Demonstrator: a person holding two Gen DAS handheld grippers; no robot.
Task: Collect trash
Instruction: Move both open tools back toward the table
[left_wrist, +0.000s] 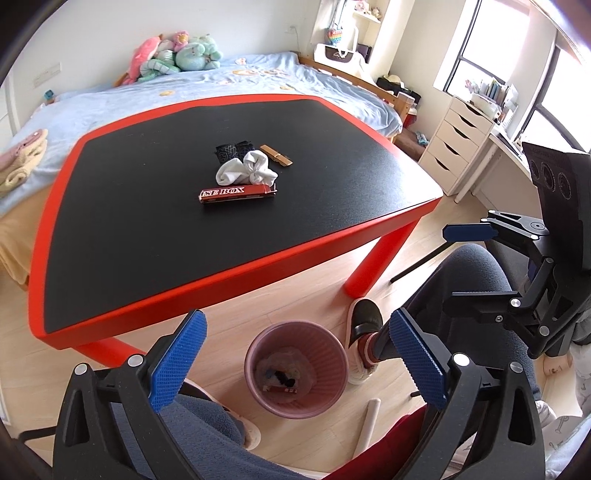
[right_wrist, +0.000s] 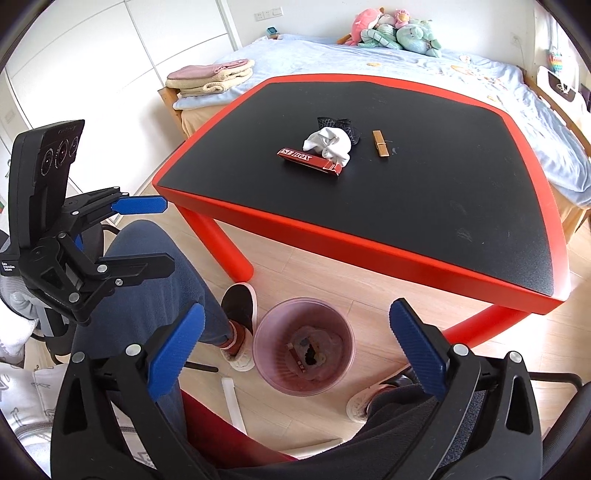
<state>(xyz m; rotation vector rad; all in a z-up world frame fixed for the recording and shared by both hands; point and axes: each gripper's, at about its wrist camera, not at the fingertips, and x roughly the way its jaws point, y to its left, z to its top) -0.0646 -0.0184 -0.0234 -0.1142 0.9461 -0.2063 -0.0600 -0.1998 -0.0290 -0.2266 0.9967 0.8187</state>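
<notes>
Trash on table (left_wrist: 110, 229): red box (left_wrist: 236, 194) and white wad (left_wrist: 247, 169), ahead of left gripper (left_wrist: 295, 363), jaws wide, empty; bin (left_wrist: 297, 369) below. Right wrist: right gripper (right_wrist: 295, 363) wide, empty, box (right_wrist: 312, 161) ahead. Likely light, stiff; pinch across narrow sides.

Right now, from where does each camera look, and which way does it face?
Left wrist: on the left gripper, open; faces the table, right gripper open at its right, legs below.
Right wrist: on the right gripper; faces the table, left gripper at its left.
Shared: pink bin, red box, white cloth, clothespin.
</notes>
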